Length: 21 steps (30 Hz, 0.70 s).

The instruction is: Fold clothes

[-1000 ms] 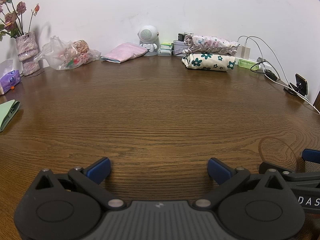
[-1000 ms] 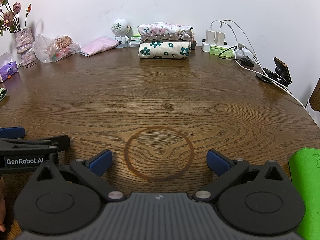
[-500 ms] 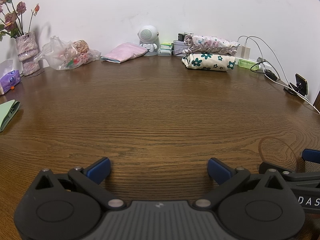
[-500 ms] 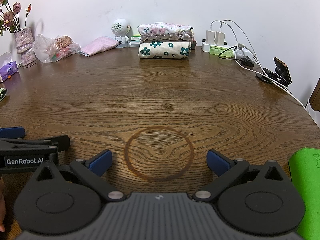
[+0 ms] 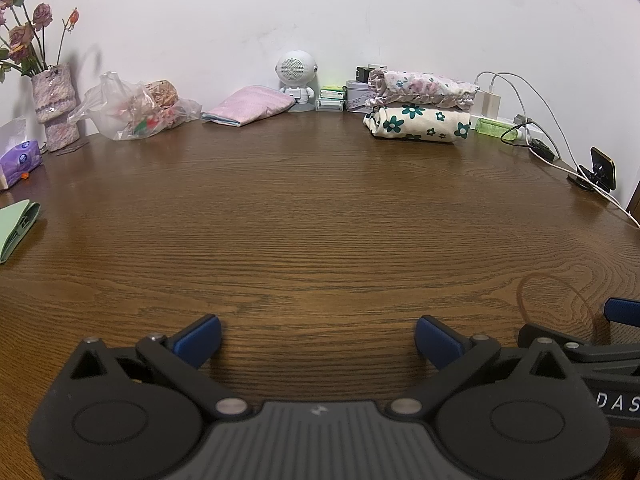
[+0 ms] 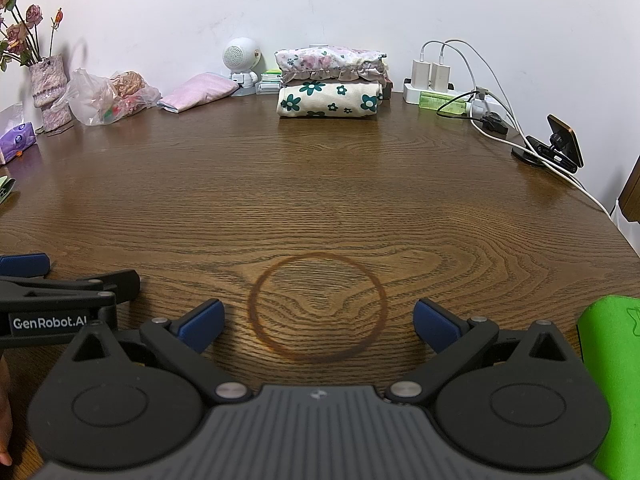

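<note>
My left gripper [image 5: 318, 340] is spread wide over bare wooden table [image 5: 320, 220], holding nothing; my right gripper [image 6: 318, 326] is likewise spread, its blue fingertips [image 6: 202, 320] flanking a dark ring stain [image 6: 318, 306]. The folded clothes stack [image 6: 330, 82], a pink floral piece on a cream one with teal flowers, sits well apart at the top centre of the right view, by the wall. A bright green cloth [image 6: 612, 380] lies at the lower right edge, just beside my right finger.
</note>
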Each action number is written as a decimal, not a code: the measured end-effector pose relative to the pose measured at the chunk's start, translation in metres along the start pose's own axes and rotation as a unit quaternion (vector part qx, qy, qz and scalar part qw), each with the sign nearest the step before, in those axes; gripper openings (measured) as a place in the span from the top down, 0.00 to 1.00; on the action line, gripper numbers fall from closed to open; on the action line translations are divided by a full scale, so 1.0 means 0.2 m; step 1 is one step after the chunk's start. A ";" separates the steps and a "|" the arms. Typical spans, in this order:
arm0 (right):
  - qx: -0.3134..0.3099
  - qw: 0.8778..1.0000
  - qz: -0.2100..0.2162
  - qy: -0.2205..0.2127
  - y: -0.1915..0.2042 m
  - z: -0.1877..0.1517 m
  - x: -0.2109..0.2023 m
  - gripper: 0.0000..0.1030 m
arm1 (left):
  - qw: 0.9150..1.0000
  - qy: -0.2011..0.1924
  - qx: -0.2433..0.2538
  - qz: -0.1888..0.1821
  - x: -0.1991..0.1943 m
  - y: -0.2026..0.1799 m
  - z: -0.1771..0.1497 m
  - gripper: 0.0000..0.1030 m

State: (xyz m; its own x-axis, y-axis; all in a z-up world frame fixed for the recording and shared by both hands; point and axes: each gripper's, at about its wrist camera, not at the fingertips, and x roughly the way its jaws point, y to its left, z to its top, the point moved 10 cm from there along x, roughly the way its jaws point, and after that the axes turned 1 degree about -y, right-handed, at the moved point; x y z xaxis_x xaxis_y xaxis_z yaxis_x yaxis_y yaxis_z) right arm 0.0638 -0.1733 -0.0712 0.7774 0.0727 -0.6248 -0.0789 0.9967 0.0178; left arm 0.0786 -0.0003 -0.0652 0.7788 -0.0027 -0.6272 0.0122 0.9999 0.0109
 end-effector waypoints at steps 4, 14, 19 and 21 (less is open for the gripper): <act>0.000 1.000 0.000 0.000 0.00 0.00 0.00 0.01 | 1.000 0.000 0.000 0.000 0.00 0.00 0.00 0.00; -0.002 1.000 -0.002 0.001 0.00 0.00 0.01 0.01 | 1.000 0.000 -0.002 0.002 0.00 0.00 0.00 0.00; -0.006 1.000 -0.001 0.000 0.00 0.01 0.00 0.00 | 1.000 0.001 -0.001 0.000 0.01 0.01 0.00 0.00; -0.013 1.000 0.005 0.001 0.01 0.01 0.01 0.00 | 1.000 0.002 0.002 -0.005 0.00 0.02 0.00 0.00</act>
State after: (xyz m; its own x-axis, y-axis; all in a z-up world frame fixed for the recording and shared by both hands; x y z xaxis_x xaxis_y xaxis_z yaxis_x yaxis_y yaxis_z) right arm 0.0670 -0.1712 -0.0705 0.7750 0.0834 -0.6265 -0.1032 0.9946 0.0047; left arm 0.0793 0.0036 -0.0656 0.7767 -0.0133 -0.6298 0.0228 0.9997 0.0071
